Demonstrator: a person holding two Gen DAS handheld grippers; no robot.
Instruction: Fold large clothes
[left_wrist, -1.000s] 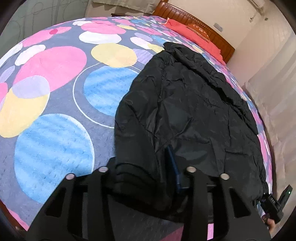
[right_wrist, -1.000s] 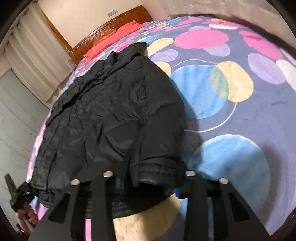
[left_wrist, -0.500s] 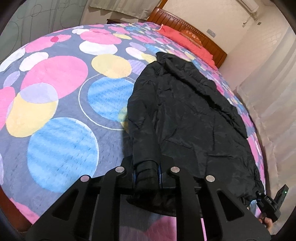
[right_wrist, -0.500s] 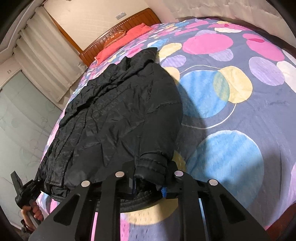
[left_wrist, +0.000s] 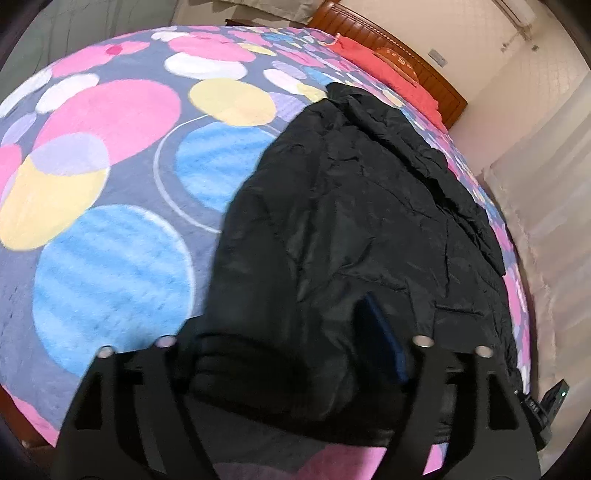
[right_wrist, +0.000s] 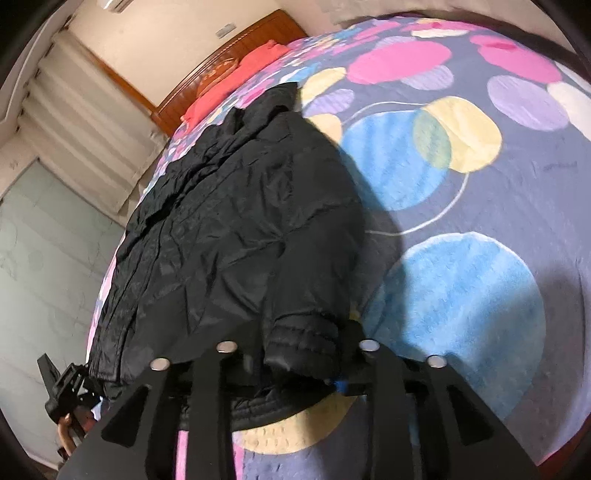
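Black jacket (left_wrist: 351, 221), multicoloured-circle bedspread (left_wrist: 110, 184)

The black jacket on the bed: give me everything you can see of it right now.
The black jacket is puffy, with crinkled, slightly shiny fabric. It lies on the circle-patterned bedspread, collar toward the wooden headboard. A sleeve with a ribbed cuff is folded over its body. The cuff sits between the right gripper's fingers.

both matte black plastic tongs, left tongs (left_wrist: 291, 350) and right tongs (right_wrist: 295, 365), carry triangular cut-outs, round silver screws and a blue pad inside one finger.
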